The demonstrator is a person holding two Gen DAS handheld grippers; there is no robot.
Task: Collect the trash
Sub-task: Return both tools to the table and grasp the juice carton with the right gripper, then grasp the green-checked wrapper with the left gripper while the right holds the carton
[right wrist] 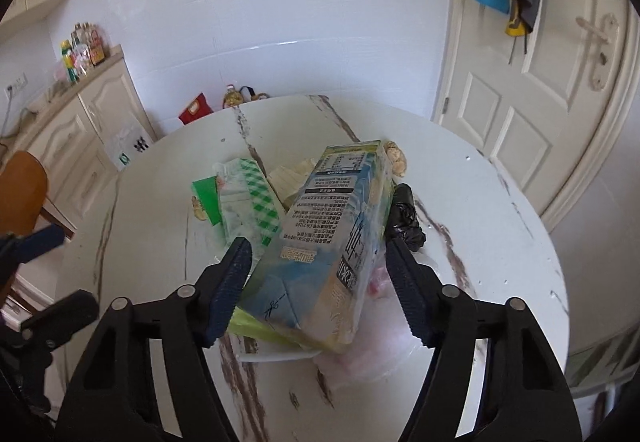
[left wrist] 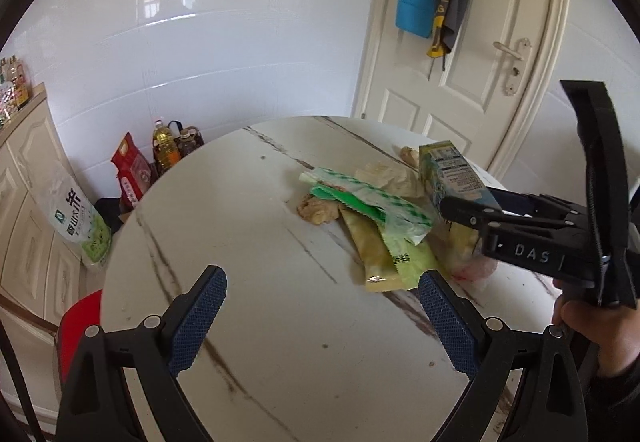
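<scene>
On the table [right wrist: 480, 226], our right gripper [right wrist: 320, 274] straddles the carton [right wrist: 332, 226], pads not yet pressing; left gripper [left wrist: 320, 306] gapes empty. Squeeze off-centre and the carton could twist free.

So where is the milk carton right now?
The milk carton sits between the right hand-held gripper's fingers, above the wrapper pile on the round table, with a black bag to its right.
</scene>
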